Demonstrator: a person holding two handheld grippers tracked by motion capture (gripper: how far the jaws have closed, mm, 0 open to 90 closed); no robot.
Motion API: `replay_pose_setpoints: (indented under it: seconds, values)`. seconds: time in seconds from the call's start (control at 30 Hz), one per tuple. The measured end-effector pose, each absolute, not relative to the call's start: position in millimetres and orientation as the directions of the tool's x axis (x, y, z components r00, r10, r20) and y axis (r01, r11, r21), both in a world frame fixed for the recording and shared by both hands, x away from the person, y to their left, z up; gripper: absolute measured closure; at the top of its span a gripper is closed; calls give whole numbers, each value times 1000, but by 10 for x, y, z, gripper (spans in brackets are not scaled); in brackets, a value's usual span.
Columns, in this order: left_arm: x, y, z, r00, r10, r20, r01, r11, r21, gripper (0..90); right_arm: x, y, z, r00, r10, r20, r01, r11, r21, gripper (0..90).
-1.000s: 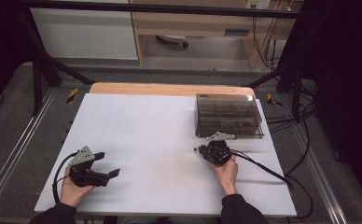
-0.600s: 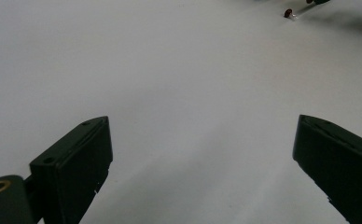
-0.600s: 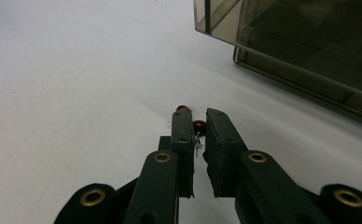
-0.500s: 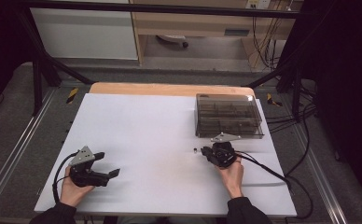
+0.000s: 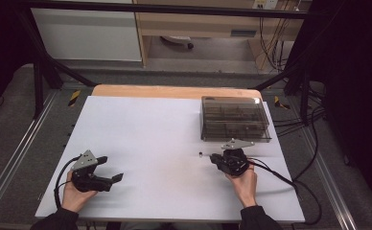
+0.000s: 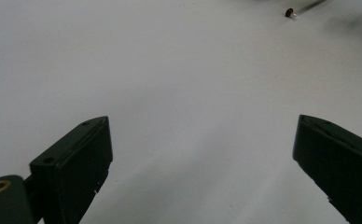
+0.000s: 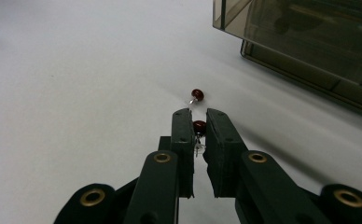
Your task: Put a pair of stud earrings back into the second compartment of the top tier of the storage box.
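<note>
Right gripper clamped on a small dark-red bead with a thin wire lead; left gripper idle, jaws wide apart.

Landmark: smoky lidded box on the white table. Right gripper sits just in front of the box. A second red bead lies on the table just beyond the jaw tips, apart from them. The held bead's lead is mostly hidden between the jaws. Box contents are too dim to make out. Left gripper rests well apart from the box, toward the near-left corner.

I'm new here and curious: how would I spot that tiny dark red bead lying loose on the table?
Find the smoky clear box on the white table. Just before it, the right tongs pinch one red bead; the loose bead lies untouched beyond their tips.
</note>
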State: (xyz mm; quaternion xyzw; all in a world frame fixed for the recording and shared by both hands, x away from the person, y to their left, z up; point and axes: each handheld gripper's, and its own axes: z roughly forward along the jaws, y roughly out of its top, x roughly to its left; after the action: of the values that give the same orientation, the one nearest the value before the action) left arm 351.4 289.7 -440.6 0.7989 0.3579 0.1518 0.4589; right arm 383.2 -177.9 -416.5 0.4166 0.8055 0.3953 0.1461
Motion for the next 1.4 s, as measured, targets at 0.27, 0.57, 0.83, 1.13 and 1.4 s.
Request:
replay_pose_setpoints:
  seconds: [0.27,0.57,0.83,1.13,1.4]
  values:
    - [3515,2891,-4409,698,711,-86,434,-325,840,43,3726,-1862,-4063,-619,780,93,554,349,756,820]
    - [3513,2893,-4406,697,712,-86,434,-322,841,43,3683,-1944,-3941,-617,781,93,547,341,764,820]
    - [3511,2894,-4404,697,712,-87,433,-321,842,43,3690,-2025,-3766,-608,790,84,535,329,778,821]
    - [3513,2892,-4407,697,712,-86,433,-322,842,43,3756,-2105,-3656,-587,805,81,535,311,786,820]
    - [3516,2894,-4409,697,712,-86,435,-324,840,43,3876,-2166,-3564,-558,827,71,534,293,793,820]
